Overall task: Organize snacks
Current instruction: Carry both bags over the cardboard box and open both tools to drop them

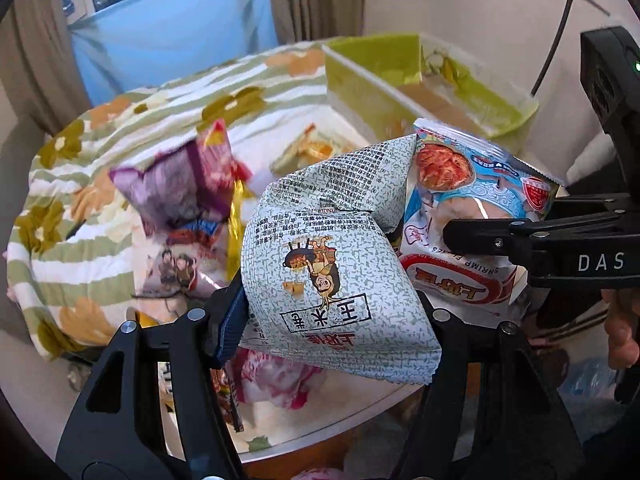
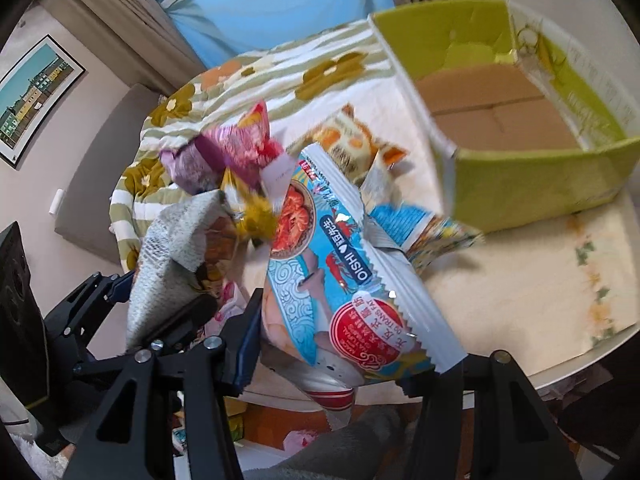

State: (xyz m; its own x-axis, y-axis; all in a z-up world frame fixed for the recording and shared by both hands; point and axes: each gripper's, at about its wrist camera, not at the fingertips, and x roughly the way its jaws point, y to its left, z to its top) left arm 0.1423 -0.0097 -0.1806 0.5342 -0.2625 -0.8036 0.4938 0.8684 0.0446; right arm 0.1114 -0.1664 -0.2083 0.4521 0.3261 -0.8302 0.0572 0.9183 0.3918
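My left gripper [image 1: 340, 316] is shut on a grey-green speckled snack bag [image 1: 332, 276] with a cartoon figure, lifted off the table. Right beside it, my right gripper [image 2: 340, 344] is shut on a blue and white shrimp-flakes bag [image 2: 340, 280], also raised; the same shrimp-flakes bag [image 1: 472, 216] shows in the left wrist view with the right gripper's finger across it. The speckled bag [image 2: 168, 256] hangs at the left of the right wrist view. A purple and pink bag [image 1: 180, 184] and an orange-patterned bag [image 2: 352, 144] lie on the table behind.
An open green cardboard box [image 2: 532, 184] with a bare brown bottom stands at the table's back right. A floral green-striped cloth [image 1: 80, 208] covers the round table [image 2: 560, 372]. A hand [image 1: 624, 332] shows at the right edge. Curtains and a blue sheet hang behind.
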